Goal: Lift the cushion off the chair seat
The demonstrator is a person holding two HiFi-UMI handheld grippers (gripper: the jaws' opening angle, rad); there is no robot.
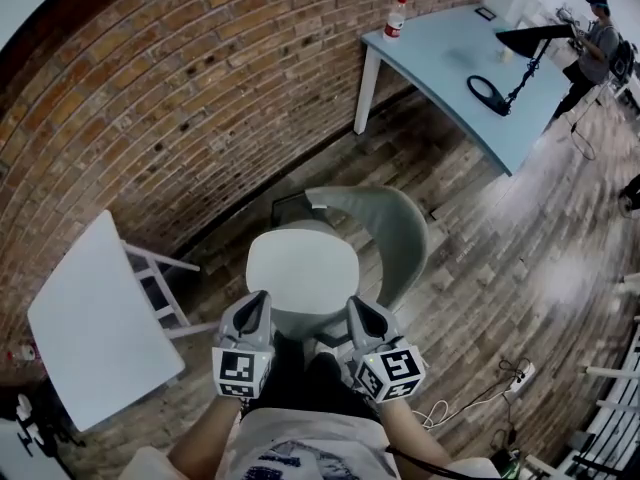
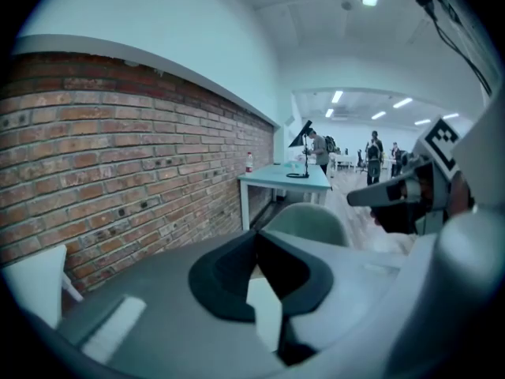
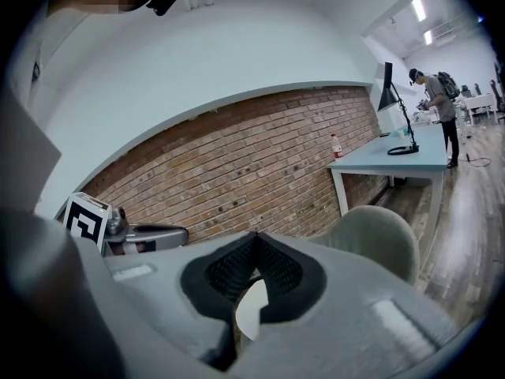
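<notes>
A white rounded cushion (image 1: 300, 268) lies on the seat of a chair with a grey-green curved backrest (image 1: 395, 230). My left gripper (image 1: 260, 300) hovers at the cushion's near left edge and my right gripper (image 1: 357, 305) at its near right edge. Both are shut with nothing between the jaws. In the left gripper view the shut left gripper (image 2: 254, 237) points toward the backrest (image 2: 309, 219), and a sliver of cushion (image 2: 265, 310) shows below. In the right gripper view the right gripper (image 3: 254, 237) is shut above the cushion (image 3: 251, 310), with the backrest (image 3: 380, 231) beyond.
A brick wall (image 1: 170, 98) runs behind the chair. A white tabletop (image 1: 95, 318) stands at the left, and a pale blue table (image 1: 455, 63) with a bottle (image 1: 396, 16) and a black stand (image 1: 505, 88) at the back right. Cables (image 1: 495, 380) lie on the wooden floor.
</notes>
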